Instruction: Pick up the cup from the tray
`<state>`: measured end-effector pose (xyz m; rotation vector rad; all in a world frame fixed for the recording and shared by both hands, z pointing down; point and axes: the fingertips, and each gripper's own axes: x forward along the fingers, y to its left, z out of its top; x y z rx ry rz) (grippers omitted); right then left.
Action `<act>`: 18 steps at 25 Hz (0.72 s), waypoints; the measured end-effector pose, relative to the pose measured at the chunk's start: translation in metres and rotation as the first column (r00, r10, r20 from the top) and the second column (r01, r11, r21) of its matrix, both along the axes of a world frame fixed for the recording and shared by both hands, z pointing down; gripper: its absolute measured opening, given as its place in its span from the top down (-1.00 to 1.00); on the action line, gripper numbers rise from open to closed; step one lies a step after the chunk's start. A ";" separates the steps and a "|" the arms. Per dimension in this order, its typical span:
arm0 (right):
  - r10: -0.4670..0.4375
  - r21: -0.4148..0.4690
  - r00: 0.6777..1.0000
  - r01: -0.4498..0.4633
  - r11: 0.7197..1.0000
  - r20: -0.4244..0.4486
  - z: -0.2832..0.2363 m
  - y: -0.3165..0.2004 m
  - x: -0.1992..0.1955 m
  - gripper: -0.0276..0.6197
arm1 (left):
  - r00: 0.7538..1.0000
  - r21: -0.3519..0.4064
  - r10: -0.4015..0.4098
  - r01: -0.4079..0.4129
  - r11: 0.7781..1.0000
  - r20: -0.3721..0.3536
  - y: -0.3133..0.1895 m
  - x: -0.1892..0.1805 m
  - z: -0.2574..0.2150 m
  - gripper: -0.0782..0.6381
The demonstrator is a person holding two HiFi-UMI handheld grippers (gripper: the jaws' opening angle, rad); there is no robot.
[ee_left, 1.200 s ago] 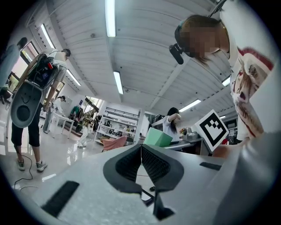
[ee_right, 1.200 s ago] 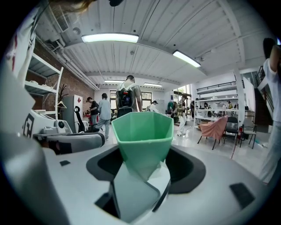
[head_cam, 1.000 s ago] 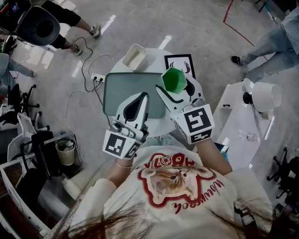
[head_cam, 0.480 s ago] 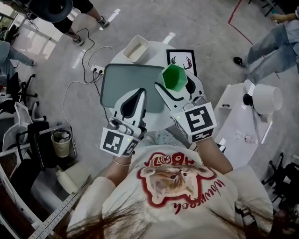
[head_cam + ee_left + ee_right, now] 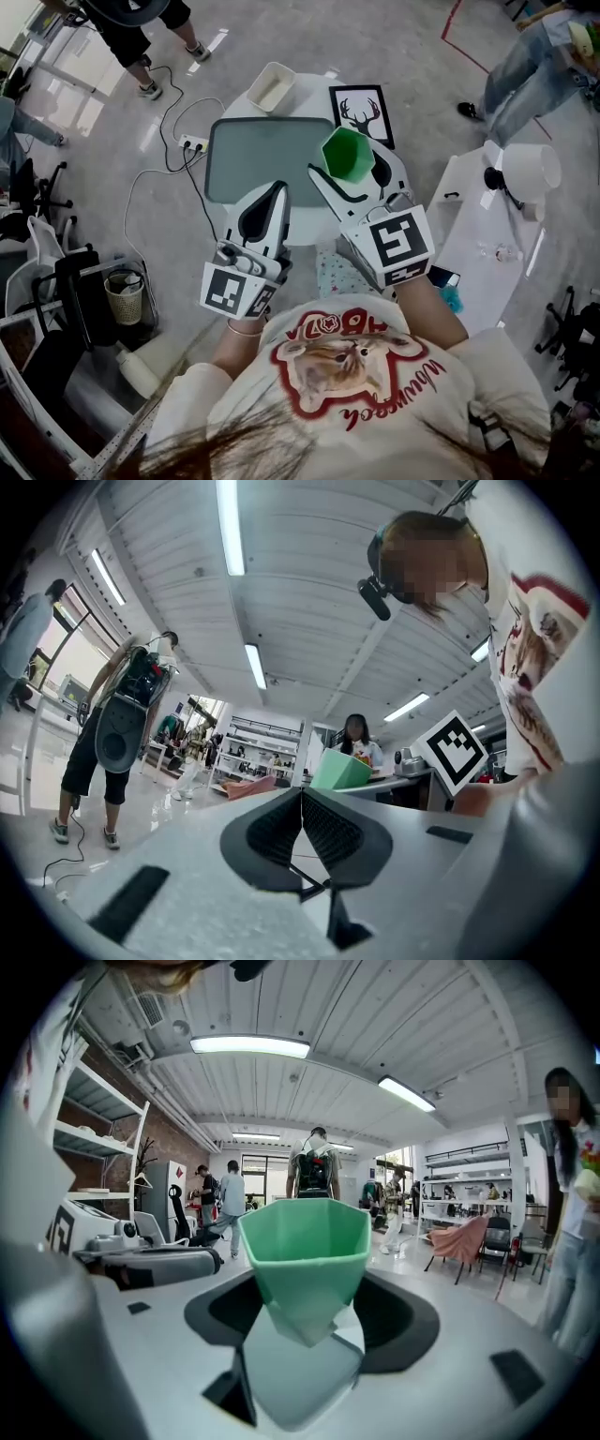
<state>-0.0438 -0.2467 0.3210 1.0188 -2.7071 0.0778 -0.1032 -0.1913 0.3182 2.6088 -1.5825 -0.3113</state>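
A green faceted cup [image 5: 349, 154] is held up in the air by my right gripper [image 5: 351, 183], which is shut on it; in the right gripper view the cup [image 5: 306, 1260] fills the space between the jaws, mouth up. The grey-green tray [image 5: 261, 159] lies on the round white table [image 5: 298, 246] below, with nothing on the part I can see. My left gripper [image 5: 277, 192] hovers over the tray's near edge, shut with nothing in it; in the left gripper view its pads [image 5: 302, 819] meet and the cup [image 5: 341, 771] shows beyond them.
A white rectangular container [image 5: 269, 87] stands at the table's far edge. A framed deer picture [image 5: 361, 113] lies to the right of the tray. A power strip and cables [image 5: 194, 143] lie on the floor at left. A white side table [image 5: 487, 232] stands to the right. People stand around.
Both grippers and the cup keep their place in the picture while the table and tray have slid away from me. The cup stays lifted off the tray.
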 end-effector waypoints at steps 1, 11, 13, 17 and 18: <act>0.008 0.003 1.000 -0.008 1.000 0.000 -0.001 0.013 -0.002 0.04 | 1.000 0.006 0.006 -0.006 1.000 0.000 0.013 -0.003 -0.002 0.74; 0.032 -0.010 0.999 -0.031 0.999 0.014 0.000 0.148 -0.024 0.04 | 0.999 0.022 0.043 -0.043 0.999 0.017 0.143 -0.024 -0.011 0.74; 0.030 -0.013 0.999 -0.030 0.999 0.021 -0.002 0.174 -0.029 0.04 | 0.999 0.024 0.045 -0.046 0.999 0.020 0.166 -0.028 -0.012 0.74; 0.042 -0.028 0.998 -0.041 0.999 0.038 -0.006 0.215 -0.030 0.04 | 0.997 0.039 0.073 -0.073 0.997 0.015 0.206 -0.027 -0.018 0.74; 0.046 -0.029 0.998 -0.045 0.999 0.042 -0.007 0.223 -0.031 0.04 | 0.997 0.045 0.080 -0.080 0.996 0.014 0.215 -0.028 -0.020 0.74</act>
